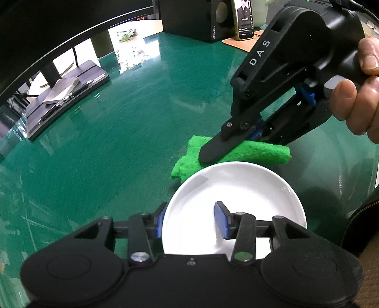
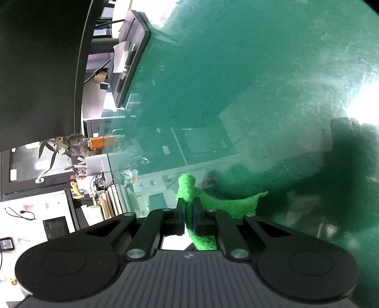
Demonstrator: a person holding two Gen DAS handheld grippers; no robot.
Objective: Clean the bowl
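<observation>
On the green table (image 1: 142, 130), right gripper (image 2: 188, 208) clamping green scouring pad (image 1: 260, 151), left gripper (image 1: 189, 219) apparently loose astride white bowl (image 1: 248, 189) rim

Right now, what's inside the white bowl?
One blue-padded finger of the left gripper reaches inside the white bowl; otherwise it looks bare. The gripper body covers its near part. The green scouring pad lies behind it.

A glossy green surface (image 1: 123, 132) fills most of both views and mirrors bright window light in pale streaks. At its far edge stand a dark monitor base (image 1: 66, 92) with a metal block on it, a black speaker (image 1: 213, 19) and an upright phone (image 1: 244, 19). Beyond the edge, the right wrist view shows cluttered shelves (image 2: 94, 189) and a leafy plant (image 2: 54, 147).
</observation>
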